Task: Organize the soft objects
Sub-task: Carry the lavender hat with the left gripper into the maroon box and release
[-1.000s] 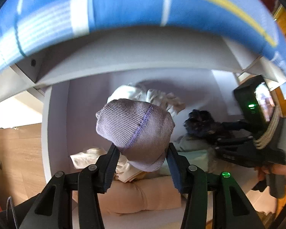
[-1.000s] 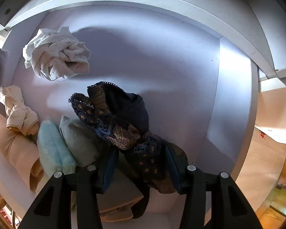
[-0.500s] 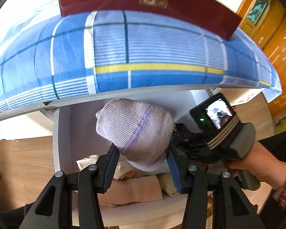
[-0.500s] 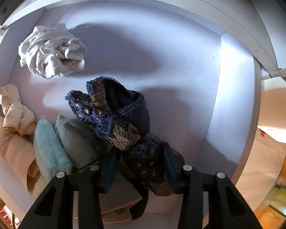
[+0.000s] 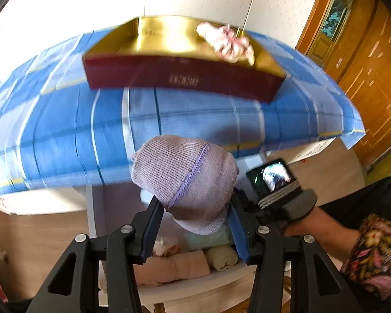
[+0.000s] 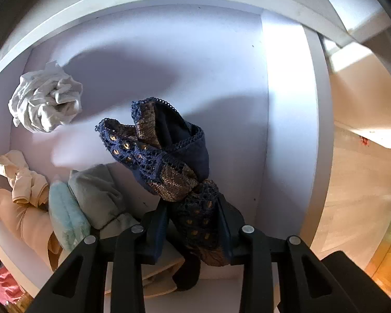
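Left view has swung up off the drawer: blue plaid cloth (image 5: 195, 120) over the surface now fills it, maroon box (image 5: 182, 78) on top, gold lettering unreadable. Only the right view shows the white drawer (image 6: 169, 52) floor. Left tool (image 5: 194, 221) pinches lilac knit hat (image 5: 185, 177). Right tool (image 6: 193, 224) closing on navy lace garment (image 6: 164, 151).

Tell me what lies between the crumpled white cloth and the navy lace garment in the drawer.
Nothing: in the right wrist view, only bare drawer floor separates the crumpled white cloth from the navy lace garment.
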### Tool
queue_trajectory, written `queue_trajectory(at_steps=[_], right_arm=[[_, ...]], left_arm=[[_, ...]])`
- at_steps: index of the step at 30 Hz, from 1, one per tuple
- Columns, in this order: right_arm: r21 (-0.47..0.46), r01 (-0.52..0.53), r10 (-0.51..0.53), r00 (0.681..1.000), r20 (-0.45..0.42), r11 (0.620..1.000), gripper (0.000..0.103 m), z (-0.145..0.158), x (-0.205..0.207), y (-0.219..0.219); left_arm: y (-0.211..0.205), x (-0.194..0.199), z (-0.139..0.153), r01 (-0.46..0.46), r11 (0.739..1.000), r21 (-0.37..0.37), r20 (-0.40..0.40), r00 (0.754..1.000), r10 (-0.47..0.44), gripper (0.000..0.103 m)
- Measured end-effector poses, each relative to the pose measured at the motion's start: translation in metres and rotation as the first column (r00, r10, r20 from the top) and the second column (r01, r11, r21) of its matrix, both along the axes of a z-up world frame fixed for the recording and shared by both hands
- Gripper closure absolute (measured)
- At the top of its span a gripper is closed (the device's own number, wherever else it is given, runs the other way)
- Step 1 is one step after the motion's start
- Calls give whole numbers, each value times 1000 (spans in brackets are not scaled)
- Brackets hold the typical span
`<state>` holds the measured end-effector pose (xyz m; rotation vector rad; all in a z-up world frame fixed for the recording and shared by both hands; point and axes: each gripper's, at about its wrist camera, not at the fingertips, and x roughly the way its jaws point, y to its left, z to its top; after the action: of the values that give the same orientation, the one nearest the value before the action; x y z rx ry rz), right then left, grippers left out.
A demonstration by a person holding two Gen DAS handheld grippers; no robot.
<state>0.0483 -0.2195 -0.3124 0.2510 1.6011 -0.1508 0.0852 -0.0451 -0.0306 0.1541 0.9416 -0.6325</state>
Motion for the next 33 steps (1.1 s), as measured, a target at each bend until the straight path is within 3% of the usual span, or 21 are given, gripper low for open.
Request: queue_trajectory(at_steps=[16,25,33], right_arm=[[4,-17,17,1000,-11,1000,69,-1,4,-1],[24,-3,3,1000,-8,1000,69,-2,1,-7],[41,15,-14,1000,-11,999,69,-5,0,-10]], left_arm=[[-55,58,87,24,1000,18,93,995,-26,53],[-90,122,96,-40,996,85,103,994,31,53],[-126,180,83,-77,988,131,46,996,72,53]])
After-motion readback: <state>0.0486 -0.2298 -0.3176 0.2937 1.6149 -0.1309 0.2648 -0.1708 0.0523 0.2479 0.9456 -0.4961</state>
